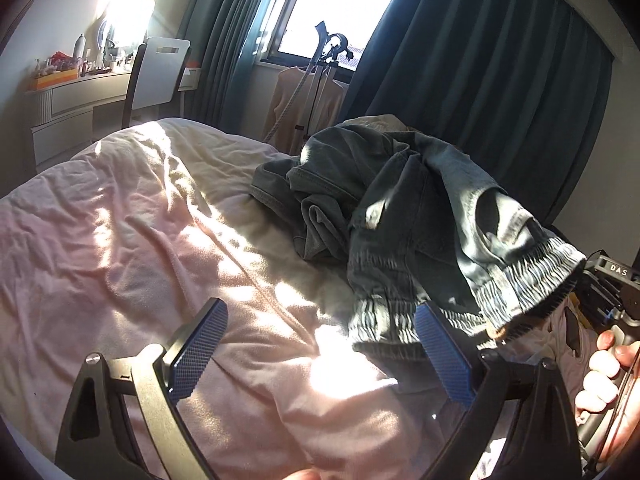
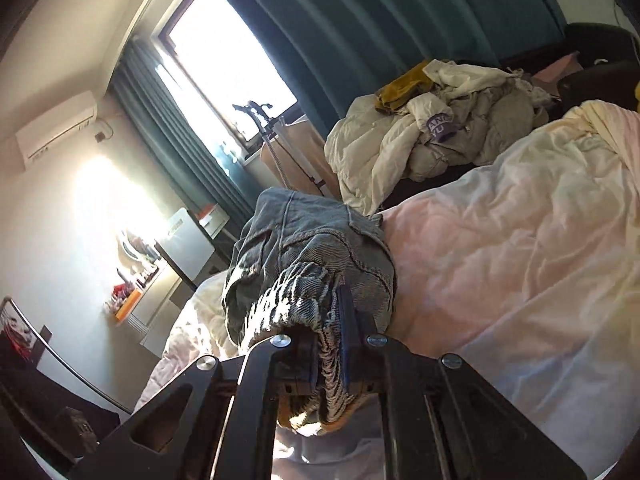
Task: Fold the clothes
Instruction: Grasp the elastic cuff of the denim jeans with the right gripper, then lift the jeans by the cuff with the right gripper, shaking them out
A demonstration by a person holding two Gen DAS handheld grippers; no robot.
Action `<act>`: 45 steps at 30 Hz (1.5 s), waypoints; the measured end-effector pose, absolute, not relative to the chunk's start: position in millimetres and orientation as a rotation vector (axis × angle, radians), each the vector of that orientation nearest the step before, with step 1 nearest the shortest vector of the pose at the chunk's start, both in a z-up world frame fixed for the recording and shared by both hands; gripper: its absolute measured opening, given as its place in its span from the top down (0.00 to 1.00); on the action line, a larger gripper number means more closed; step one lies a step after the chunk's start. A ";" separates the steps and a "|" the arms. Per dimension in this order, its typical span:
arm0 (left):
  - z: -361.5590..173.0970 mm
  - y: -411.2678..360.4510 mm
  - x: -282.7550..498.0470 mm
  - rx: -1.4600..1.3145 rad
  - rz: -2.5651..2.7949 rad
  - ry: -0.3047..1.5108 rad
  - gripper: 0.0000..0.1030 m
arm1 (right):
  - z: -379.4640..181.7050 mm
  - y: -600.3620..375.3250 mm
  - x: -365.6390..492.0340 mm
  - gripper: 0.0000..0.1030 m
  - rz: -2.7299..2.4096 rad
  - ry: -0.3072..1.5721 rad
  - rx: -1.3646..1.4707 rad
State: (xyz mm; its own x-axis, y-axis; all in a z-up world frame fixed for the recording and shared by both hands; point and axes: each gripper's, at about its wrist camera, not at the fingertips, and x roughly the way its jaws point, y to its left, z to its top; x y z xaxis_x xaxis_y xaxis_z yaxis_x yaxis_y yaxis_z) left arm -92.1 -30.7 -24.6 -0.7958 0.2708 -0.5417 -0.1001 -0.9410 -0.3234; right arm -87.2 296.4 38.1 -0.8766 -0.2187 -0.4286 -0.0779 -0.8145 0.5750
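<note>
A grey-blue denim garment [image 1: 400,200] lies crumpled on the pink-white bedcover [image 1: 140,240], its gathered elastic waistband [image 1: 532,280] raised at the right. My right gripper [image 2: 326,320] is shut on that waistband [image 2: 288,300], and the denim [image 2: 312,240] hangs bunched in front of it. In the left wrist view the right gripper's black body [image 1: 608,288] and a hand [image 1: 604,376] show at the right edge. My left gripper [image 1: 320,344] stands open just above the bedcover, its blue pads [image 1: 200,348] wide apart, the right pad beside the lower waistband edge, nothing between them.
Teal curtains [image 1: 460,80] flank a bright window. A garment steamer stand [image 1: 324,64] is behind the bed. A desk with small items [image 1: 80,80] and a white chair [image 1: 160,76] are at the left. A heap of pale clothes [image 2: 440,132] lies beyond the bed.
</note>
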 end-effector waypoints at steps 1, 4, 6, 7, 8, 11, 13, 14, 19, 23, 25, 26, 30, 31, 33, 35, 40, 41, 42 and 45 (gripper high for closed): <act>-24.2 -32.5 -89.3 -0.897 2.770 -0.423 0.07 | 40.1 304.0 -78.1 0.93 -2.833 -0.957 0.770; -26.4 -35.8 -83.2 -0.911 2.747 -0.455 0.07 | 27.4 325.7 -59.4 0.93 -2.811 -1.075 0.888; -29.7 -37.0 -80.4 -0.929 2.722 -0.482 0.07 | 10.2 339.1 -51.3 0.93 -2.763 -1.151 1.001; -31.7 -36.6 -79.2 -0.937 2.714 -0.489 0.07 | 2.3 342.5 -49.3 0.93 -2.737 -1.176 1.040; -33.9 -35.7 -78.1 -0.946 2.709 -0.492 0.07 | -4.0 345.4 -47.3 0.92 -2.717 -1.194 1.073; -40.5 -30.1 -76.8 -0.970 2.685 -0.481 0.07 | 1.9 346.1 -38.0 0.89 -2.729 -1.176 1.070; -44.9 -25.4 -77.0 -0.990 2.668 -0.473 0.07 | 8.6 346.6 -29.4 0.87 -2.729 -1.166 1.053; -47.1 -23.3 -77.4 -1.001 2.661 -0.475 0.07 | 11.2 346.1 -25.5 0.85 -2.742 -1.146 1.050; -54.2 -10.5 -85.4 -1.040 2.610 -0.504 0.07 | 35.2 346.7 -10.8 0.55 -2.842 -1.039 0.939; -58.4 0.9 -95.0 -1.061 2.610 -0.509 0.07 | 38.7 339.6 -14.6 0.26 -2.782 -1.015 0.905; -59.6 6.4 -100.2 -1.069 2.613 -0.497 0.07 | 20.8 335.6 -23.2 0.26 -2.641 -1.088 0.992; -59.9 8.9 -102.8 -1.070 2.612 -0.491 0.07 | 11.8 333.6 -27.5 0.26 -2.569 -1.122 1.032; -62.9 20.3 -113.3 -1.071 2.603 -0.466 0.07 | -30.3 335.4 -45.1 0.26 -2.355 -1.266 1.186; -64.7 23.6 -116.0 -1.075 2.595 -0.464 0.07 | -38.3 338.9 -49.4 0.26 -2.322 -1.302 1.197; -69.8 30.2 -122.0 -1.091 2.577 -0.467 0.07 | -49.4 346.9 -56.6 0.26 -2.262 -1.377 1.181; -75.0 36.0 -128.1 -1.106 2.561 -0.478 0.07 | -57.6 354.0 -64.0 0.26 -2.215 -1.429 1.156; -86.4 43.6 -141.0 -1.127 2.552 -0.526 0.07 | -56.9 357.2 -83.5 0.39 -2.221 -1.374 1.121; -88.8 44.5 -143.4 -1.132 2.550 -0.540 0.07 | -56.2 356.4 -86.2 0.47 -2.220 -1.364 1.107; -90.8 45.5 -145.2 -1.138 2.547 -0.550 0.07 | -56.4 355.1 -88.7 0.50 -2.221 -1.346 1.100; -94.5 48.4 -148.1 -1.149 2.540 -0.561 0.07 | -52.4 360.0 -89.5 0.73 -2.220 -1.337 1.052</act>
State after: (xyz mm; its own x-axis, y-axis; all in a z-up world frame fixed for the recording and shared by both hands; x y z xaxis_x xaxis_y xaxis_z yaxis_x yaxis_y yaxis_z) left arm -148.1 48.4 -94.5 -0.6368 0.4183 -0.6477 -0.1063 -0.8797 -0.4636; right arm -89.5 360.0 -52.4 -0.6664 -0.6174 -0.4180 -0.0808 -0.4975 0.8637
